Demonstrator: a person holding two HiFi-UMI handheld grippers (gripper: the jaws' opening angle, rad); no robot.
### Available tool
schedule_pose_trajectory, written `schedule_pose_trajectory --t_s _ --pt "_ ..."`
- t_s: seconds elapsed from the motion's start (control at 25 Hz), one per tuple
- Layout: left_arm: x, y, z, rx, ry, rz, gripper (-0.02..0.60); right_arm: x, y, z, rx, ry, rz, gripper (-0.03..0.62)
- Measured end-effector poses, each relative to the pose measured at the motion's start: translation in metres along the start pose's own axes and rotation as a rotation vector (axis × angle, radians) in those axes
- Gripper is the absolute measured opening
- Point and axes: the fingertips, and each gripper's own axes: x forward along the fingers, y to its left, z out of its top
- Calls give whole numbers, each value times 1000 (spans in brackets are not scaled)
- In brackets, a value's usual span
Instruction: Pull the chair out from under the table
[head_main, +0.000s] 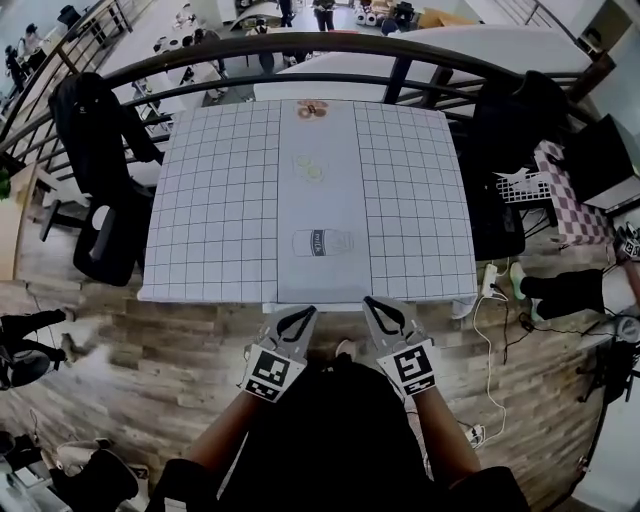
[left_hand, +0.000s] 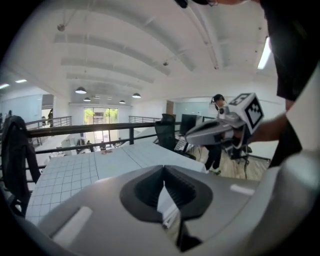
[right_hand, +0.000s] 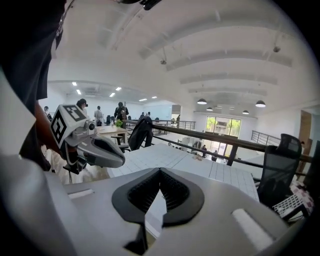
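Note:
A table (head_main: 220, 200) under a white grid cloth with a grey runner fills the middle of the head view. My left gripper (head_main: 299, 312) and right gripper (head_main: 377, 301) hover side by side just before its near edge, pointing at it. Both are shut with nothing between the jaws. In the left gripper view my left gripper (left_hand: 163, 172) faces the tabletop (left_hand: 75, 172), with the right gripper (left_hand: 220, 130) beside it. The right gripper view shows my right gripper (right_hand: 160, 172) the same way. A black chair (head_main: 100, 190) with a jacket stands at the table's left side, another black chair (head_main: 500, 180) at its right. No chair shows at the near edge.
A black railing (head_main: 330, 45) curves behind the table. A white basket (head_main: 525, 187) and a checked cloth (head_main: 565, 195) sit at the right. A power strip and cables (head_main: 490, 285) lie on the wood floor by the table's right corner. People stand at the far desks.

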Motion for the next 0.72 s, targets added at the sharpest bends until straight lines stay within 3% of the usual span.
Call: schedule_pose_trajectory --t_s 0.12,0.4,0.72 --pt "12 2 -12 45 61 -39 11 10 -6 1 9 23 23 -3" --pt "31 0 -32 -7 169 -155 11 35 13 -56 -109 240 186 5" --pt "52 -19 -108 153 462 -357 118 57 26 -130 -260 493 345 74"
